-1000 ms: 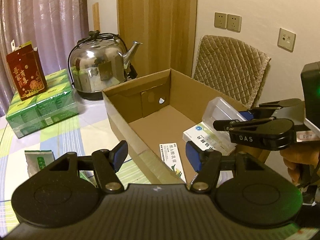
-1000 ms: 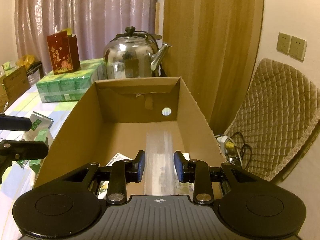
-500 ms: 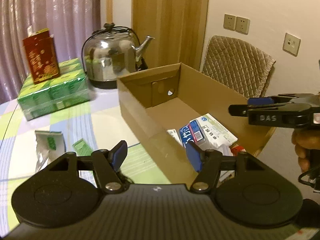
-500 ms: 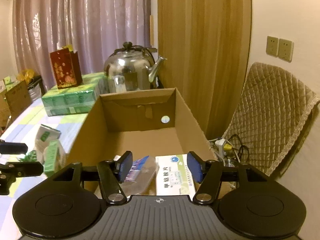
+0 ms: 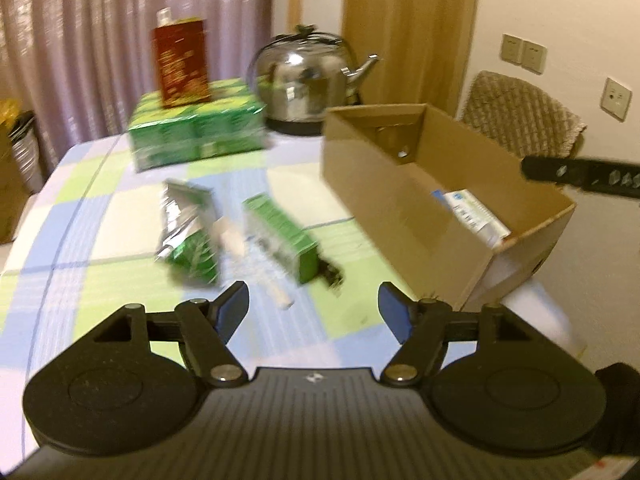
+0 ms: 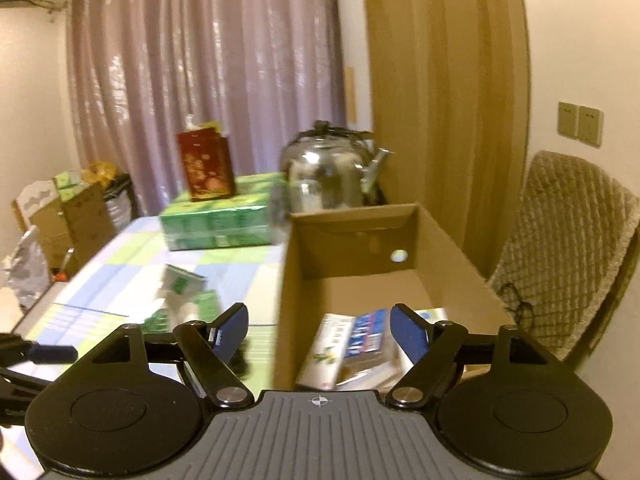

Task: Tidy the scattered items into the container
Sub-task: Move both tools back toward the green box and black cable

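The open cardboard box [image 5: 400, 196] [image 6: 452, 256] stands on the checked table and holds a white medicine box [image 5: 472, 210], a blue and red pack [image 6: 366, 334] and a leaflet [image 6: 324, 352]. Left of it lie a green and silver foil bag [image 5: 188, 224], a green carton [image 5: 280, 228] and a small pale tube [image 5: 232, 240]. My left gripper [image 5: 314, 308] hangs over the table in front of these, jaws opening with nothing between them. My right gripper [image 6: 320, 322] sits above the box's near left wall, jaws opening and empty; it also pokes in at the right edge [image 5: 580, 174] of the left wrist view.
A steel kettle [image 5: 308, 76] [image 6: 332, 172] stands behind the box. A green multipack [image 5: 196, 132] with a red gift bag [image 5: 180, 64] on top sits at the back left. A quilted chair [image 6: 568, 248] stands right of the box. Cartons [image 6: 72, 216] crowd the floor far left.
Both grippers drew back from the box and widened. The left one swung left to face the loose items. The right one let go of its pack, which now lies inside the box.
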Available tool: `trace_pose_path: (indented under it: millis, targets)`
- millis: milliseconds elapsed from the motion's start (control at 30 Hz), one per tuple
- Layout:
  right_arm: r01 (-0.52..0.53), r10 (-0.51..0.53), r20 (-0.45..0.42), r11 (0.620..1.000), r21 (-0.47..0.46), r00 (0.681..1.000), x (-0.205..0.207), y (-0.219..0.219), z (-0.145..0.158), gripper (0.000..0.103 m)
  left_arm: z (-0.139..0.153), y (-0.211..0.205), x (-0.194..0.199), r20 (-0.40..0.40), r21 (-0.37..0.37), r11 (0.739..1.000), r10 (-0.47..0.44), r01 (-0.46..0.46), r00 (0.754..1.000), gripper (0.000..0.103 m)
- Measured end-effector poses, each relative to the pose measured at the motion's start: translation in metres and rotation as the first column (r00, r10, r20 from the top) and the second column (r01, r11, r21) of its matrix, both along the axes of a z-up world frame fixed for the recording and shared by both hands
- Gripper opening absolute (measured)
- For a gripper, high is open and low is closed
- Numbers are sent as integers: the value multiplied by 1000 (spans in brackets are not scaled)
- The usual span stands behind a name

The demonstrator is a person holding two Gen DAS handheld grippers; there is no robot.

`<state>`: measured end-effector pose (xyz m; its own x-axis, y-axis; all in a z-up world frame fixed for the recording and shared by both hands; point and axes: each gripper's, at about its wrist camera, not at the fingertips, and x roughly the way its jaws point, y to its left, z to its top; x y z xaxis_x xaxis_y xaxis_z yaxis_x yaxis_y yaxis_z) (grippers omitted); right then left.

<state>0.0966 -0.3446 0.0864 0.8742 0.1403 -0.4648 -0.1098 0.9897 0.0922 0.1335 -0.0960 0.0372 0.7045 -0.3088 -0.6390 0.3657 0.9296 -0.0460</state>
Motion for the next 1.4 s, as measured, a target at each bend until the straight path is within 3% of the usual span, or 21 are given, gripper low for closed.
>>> trace_pose_path:
  millis: [333,733,933,1400]
  targets:
    - [-138,137,-25,990,-32,990,-24,61,-7,78,-9,71,-37,-27,22,990,143,-142,989,74]
    - [-239,234,-77,969,-67,969,-22,103,-27,79,-13,103,-47,-35,26,981,196,-195,980,91]
    - [-273,262,-108,956,-107,959,1,121,-46,79,-19,108,-35,-47,17,979,203,-202,978,92]
    - [-211,184,-167,963,-166,969,95,142,-104,78,-38,109,11,-80,-3,980,199,-200,977,93]
